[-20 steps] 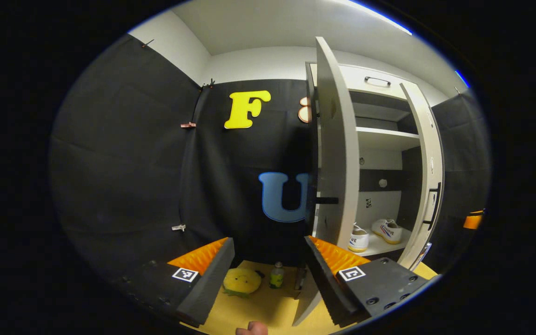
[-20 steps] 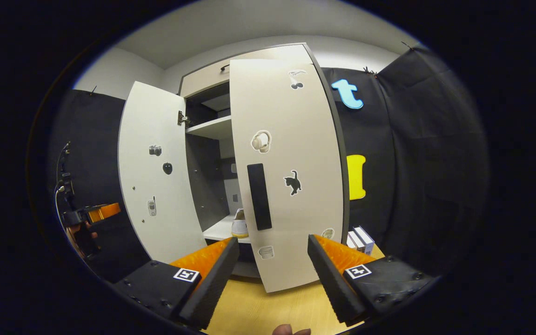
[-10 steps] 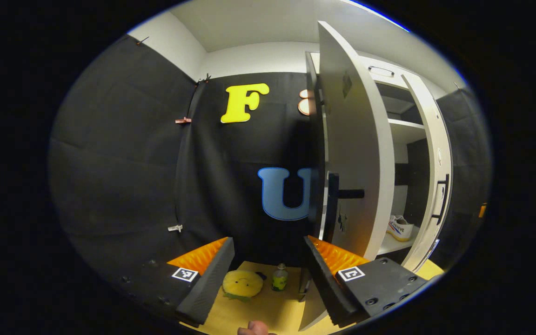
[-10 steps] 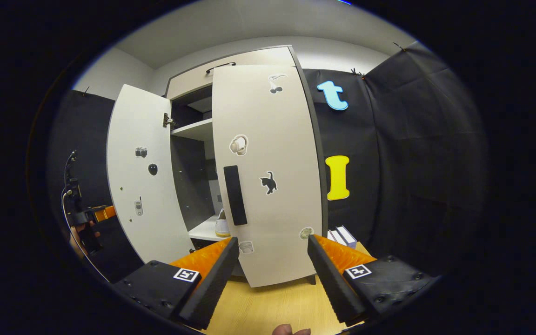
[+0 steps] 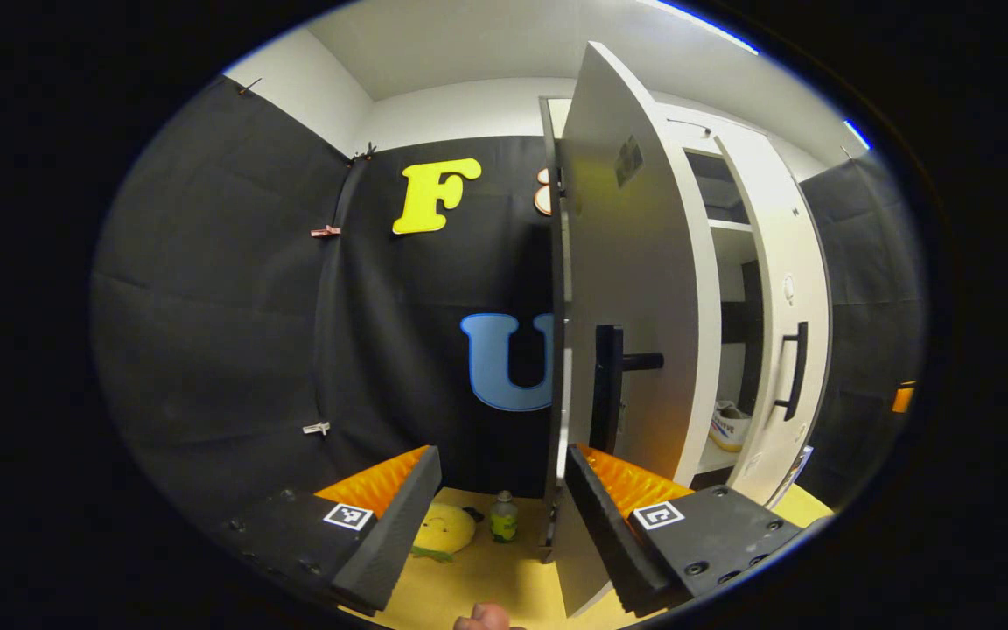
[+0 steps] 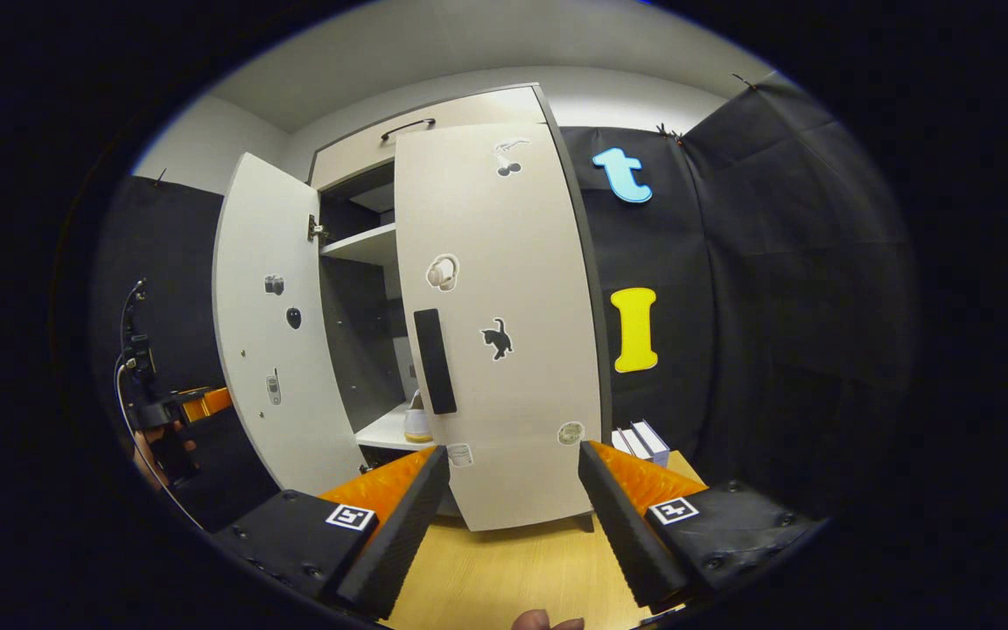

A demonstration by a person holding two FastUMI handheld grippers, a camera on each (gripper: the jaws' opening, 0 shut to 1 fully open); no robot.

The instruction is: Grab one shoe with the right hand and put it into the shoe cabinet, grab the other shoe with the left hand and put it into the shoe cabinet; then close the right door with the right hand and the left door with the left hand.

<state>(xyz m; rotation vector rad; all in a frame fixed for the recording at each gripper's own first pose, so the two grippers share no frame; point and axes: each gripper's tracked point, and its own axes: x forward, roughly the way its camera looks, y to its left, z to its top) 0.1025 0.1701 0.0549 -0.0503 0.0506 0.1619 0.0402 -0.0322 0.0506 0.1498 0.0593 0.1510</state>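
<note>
The white shoe cabinet (image 6: 469,109) stands with both doors part open. In the left gripper view, the left door (image 5: 635,289) with its dark handle (image 5: 606,385) rises just past my open left gripper (image 5: 501,459), whose right finger (image 5: 596,516) sits by the door's lower edge. The right door (image 5: 780,289) stands beyond it. One white shoe (image 5: 731,424) shows through the gap, on the bottom shelf. In the right gripper view, the right door (image 6: 504,332) and its handle (image 6: 435,360) face my open right gripper (image 6: 513,455), a short way off. A shoe (image 6: 418,422) peeks out beside that handle.
A yellow plush toy (image 5: 438,532) and a small bottle (image 5: 500,518) lie on the wooden floor (image 5: 486,582) left of the cabinet. Two books (image 6: 644,442) stand at its right foot. The left gripper (image 6: 180,407) and the hand holding it show far left behind the left door (image 6: 272,341).
The left door has swung further toward shut, hiding one shoe and most of the shelf. The right door has also turned a little more closed. Both grippers stayed open.
</note>
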